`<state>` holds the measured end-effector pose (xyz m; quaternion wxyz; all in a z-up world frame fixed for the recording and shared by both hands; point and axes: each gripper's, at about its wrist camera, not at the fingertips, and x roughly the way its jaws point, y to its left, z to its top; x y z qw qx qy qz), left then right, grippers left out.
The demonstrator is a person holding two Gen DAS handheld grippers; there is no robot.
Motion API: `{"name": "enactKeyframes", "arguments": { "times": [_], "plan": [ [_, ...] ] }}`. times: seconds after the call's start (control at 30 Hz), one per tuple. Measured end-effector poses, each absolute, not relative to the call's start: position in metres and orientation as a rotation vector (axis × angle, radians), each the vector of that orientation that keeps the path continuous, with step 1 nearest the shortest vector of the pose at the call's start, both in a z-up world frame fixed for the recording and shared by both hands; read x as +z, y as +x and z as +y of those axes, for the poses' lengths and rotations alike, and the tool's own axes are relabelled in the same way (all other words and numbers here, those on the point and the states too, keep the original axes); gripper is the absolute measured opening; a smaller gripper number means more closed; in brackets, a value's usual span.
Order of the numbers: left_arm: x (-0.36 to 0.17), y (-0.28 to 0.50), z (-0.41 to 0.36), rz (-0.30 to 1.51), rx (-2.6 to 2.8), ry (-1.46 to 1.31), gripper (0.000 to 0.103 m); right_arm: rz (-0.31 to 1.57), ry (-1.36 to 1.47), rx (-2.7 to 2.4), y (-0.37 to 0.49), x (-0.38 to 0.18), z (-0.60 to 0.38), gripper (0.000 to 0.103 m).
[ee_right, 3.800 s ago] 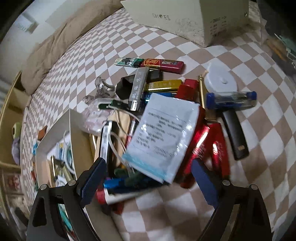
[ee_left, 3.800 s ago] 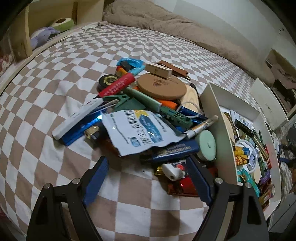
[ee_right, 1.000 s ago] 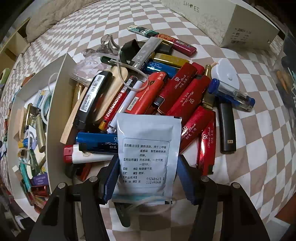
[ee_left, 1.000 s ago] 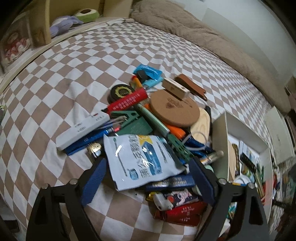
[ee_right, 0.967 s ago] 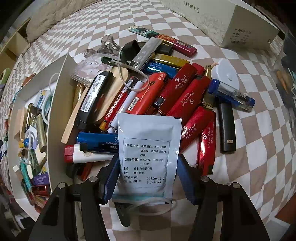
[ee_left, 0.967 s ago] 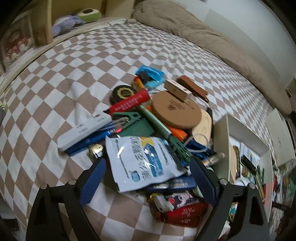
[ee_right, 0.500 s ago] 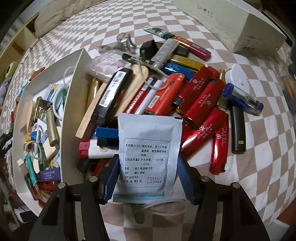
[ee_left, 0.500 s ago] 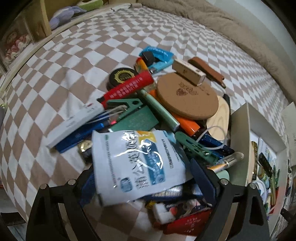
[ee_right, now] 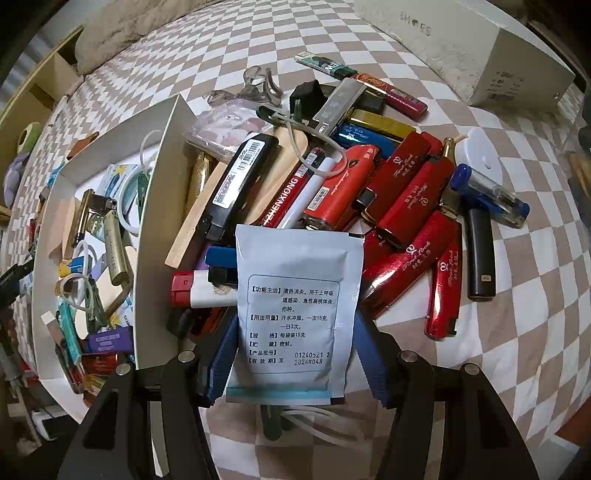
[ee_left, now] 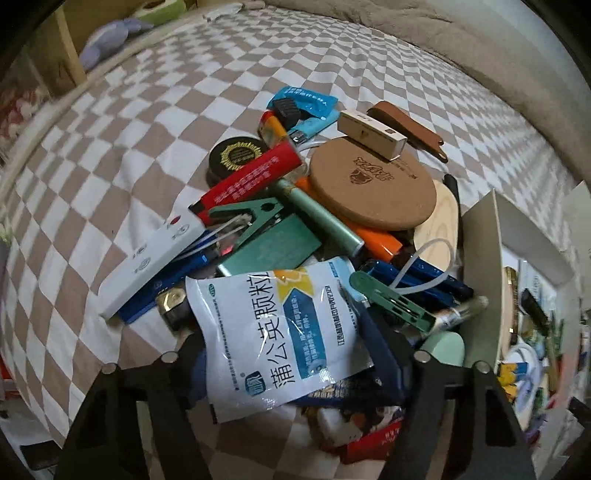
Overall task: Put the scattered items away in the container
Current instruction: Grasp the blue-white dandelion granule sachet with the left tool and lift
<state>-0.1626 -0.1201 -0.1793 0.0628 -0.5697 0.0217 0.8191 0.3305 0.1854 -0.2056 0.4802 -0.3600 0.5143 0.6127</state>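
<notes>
Right of the open white cardboard box, atop the lighter pile, a flat white-blue foil medicine sachet sits betw. both grippers: right gripper and left gripper jaws narrowed on its edges; light, floppy, slick, so best pinched at sealed rim

I saw a brown-and-white checkered bedsheet spread under everything. A rumpled beige fleece blanket lay along its far edge. A closed off-white cardboard shoebox with faint lettering sat at the far right, apart from the clutter. On the wooden bedside shelf I made out a purple plush toy beside a green avocado-shaped plush.
</notes>
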Motion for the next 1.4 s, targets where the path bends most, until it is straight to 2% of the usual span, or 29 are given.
{"name": "enactKeyframes", "arguments": {
  "times": [0.17, 0.4, 0.5, 0.7, 0.73, 0.83, 0.93, 1.17, 1.23, 1.4],
  "plan": [
    [-0.171, -0.163, -0.138, 0.073, 2.442, -1.688, 0.056, 1.253, -0.865, 1.490, 0.336, -0.202, 0.179, 0.062],
    [-0.166, -0.168, -0.160, 0.108, 2.450, -1.689, 0.054, 1.256, -0.868, 1.485, 0.337, -0.203, 0.175, 0.062],
    [-0.164, -0.167, -0.166, 0.179, 2.422, -1.678, 0.055, 1.259, -0.866, 1.483, 0.338, -0.202, 0.174, 0.062],
    [-0.161, -0.168, -0.180, 0.322, 2.435, -1.649, 0.061, 1.257, -0.859, 1.485, 0.339, -0.200, 0.171, 0.062],
    [-0.162, -0.168, -0.184, 0.352, 2.441, -1.656, 0.065, 1.257, -0.857, 1.483, 0.339, -0.200, 0.171, 0.062],
    [-0.167, -0.170, -0.201, 0.383, 2.489, -1.689, 0.086, 1.258, -0.846, 1.478, 0.342, -0.198, 0.169, 0.062],
    [-0.166, -0.174, -0.220, 0.294, 2.528, -1.722, 0.087, 1.257, -0.829, 1.471, 0.346, -0.195, 0.168, 0.062],
    [-0.163, -0.179, -0.243, -0.170, 2.431, -1.785, 0.090, 1.254, -0.799, 1.468, 0.347, -0.190, 0.170, 0.062],
    [-0.165, -0.177, -0.234, -0.185, 2.405, -1.804, 0.092, 1.251, -0.795, 1.469, 0.346, -0.189, 0.171, 0.062],
    [-0.172, -0.172, -0.196, 0.008, 2.393, -1.793, 0.095, 1.240, -0.789, 1.479, 0.341, -0.185, 0.171, 0.062]
  ]
}}
